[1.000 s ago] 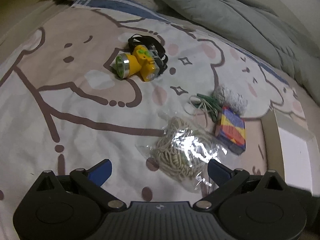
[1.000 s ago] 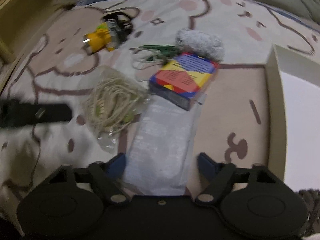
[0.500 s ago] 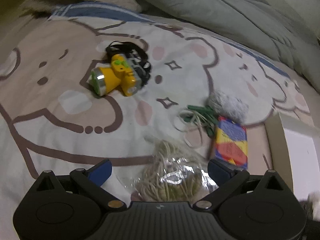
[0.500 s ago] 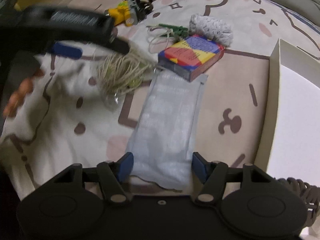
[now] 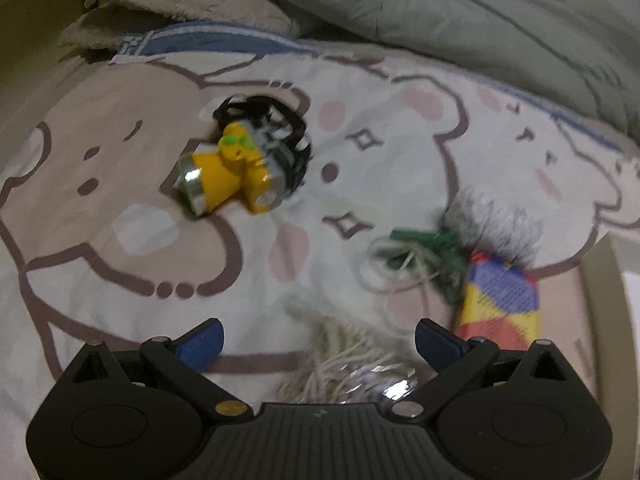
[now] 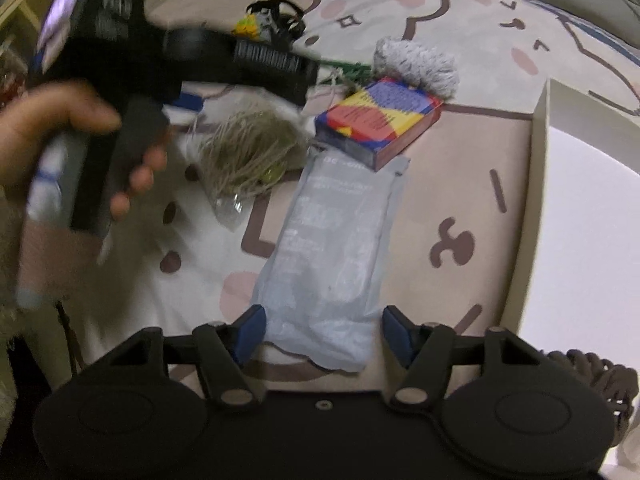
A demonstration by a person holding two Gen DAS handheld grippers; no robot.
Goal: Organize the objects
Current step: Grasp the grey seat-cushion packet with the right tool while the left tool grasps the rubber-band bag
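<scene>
My left gripper is open, its blue pads either side of a clear bag of pale string lying on the cartoon bedsheet; nothing is gripped. The string bag also shows in the right wrist view, under the left gripper body. My right gripper is open, straddling the near end of a flat grey pouch. A yellow headlamp with black strap lies further off. A colourful box, a grey woolly bundle and green clips with cord lie close together.
A white box with a cream wall stands at the right. A grey-green duvet and a fuzzy blanket are heaped along the far side of the bed. A hand holds the left gripper.
My left gripper has moved forward over the string bag, which now lies between its pads. My right gripper has closed in on the grey pouch's near end and narrowed a little.
</scene>
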